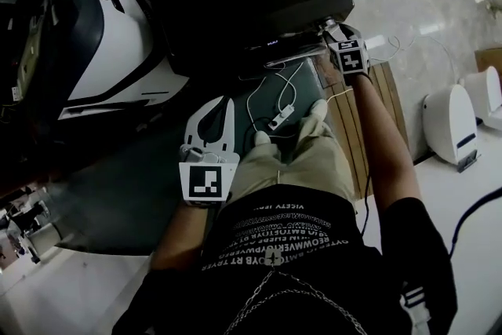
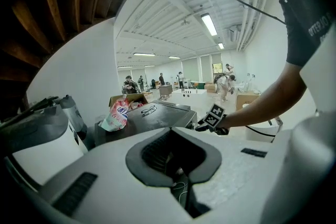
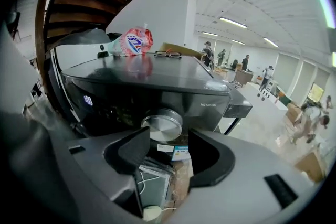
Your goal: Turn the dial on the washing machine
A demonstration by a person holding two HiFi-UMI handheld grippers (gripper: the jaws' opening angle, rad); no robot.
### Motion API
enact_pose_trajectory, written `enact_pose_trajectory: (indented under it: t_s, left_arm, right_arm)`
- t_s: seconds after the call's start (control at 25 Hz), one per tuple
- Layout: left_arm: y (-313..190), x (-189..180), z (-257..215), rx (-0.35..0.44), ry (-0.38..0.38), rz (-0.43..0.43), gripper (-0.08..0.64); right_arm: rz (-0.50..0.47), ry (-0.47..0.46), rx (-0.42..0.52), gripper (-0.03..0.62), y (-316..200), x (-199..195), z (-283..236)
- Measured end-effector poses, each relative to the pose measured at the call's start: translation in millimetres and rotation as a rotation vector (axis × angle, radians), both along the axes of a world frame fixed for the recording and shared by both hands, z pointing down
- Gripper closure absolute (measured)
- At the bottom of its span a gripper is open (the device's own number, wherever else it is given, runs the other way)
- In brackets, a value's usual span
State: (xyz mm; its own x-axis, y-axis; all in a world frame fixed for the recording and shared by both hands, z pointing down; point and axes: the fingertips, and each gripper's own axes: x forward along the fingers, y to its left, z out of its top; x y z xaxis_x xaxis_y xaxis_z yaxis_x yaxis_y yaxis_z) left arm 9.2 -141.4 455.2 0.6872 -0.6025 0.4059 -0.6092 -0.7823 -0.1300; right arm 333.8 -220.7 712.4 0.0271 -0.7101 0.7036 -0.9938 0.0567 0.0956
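The dial (image 3: 161, 124) is a round knob with a brushed metal face. It stands out from the dark front panel of the washing machine (image 3: 157, 81), below the lid's front edge and at about 3 o'clock from a small lit display.

It looks rigid and fixed to the panel, so it should only rotate, probably in stiff clicks. The flat face is smooth and likely slippery. The better hold is on the rim, with one pad on each opposite side and squeezed firmly enough that the pads do not skid as the wrist rolls.

The right claw (image 3: 169, 141) points at the dial with its jaws spread wide and nothing gripped. In the right gripper view the dial sits at 12 o'clock of the gap, just beyond the dark pads and touching neither. The claw would seemingly need to go forward a little before closing.

On the lid, at 11 o'clock from the dial, lies a pink pouch (image 3: 131, 42), with a pair of glasses (image 3: 168, 54) beside it.

The left claw (image 2: 171, 134) is held well apart from the machine, at 7 o'clock from the dial in the head view. Its jaws are together on nothing. A white cable (image 1: 274, 102) trails between the two claws.
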Motion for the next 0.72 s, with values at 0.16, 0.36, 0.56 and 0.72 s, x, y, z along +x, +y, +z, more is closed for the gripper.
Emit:
enact_pose_trajectory:
  t_s: [0.16, 0.36, 0.56, 0.72]
  left_arm:
    - [4, -5, 1, 0.01, -0.028, 0.008, 0.555]
    - [6, -2, -9, 0.033, -0.021, 0.007, 0.555]
    - [-2, 8, -21, 0.074, 0.013, 0.001, 0.555]
    - [2, 15, -19, 0.075, 0.033, 0.0, 0.555]
  right_arm:
    - [-0.005, 0.024, -0.015, 0.317, -4, 1, 5]
    - [-0.011, 0.0, -0.035, 0.35, 1, -5, 11]
    - [-0.035, 0.0, -0.029, 0.334, 0, -13, 5]
    - [-0.038, 0.0, -0.039, 0.322, 0, -15, 5]
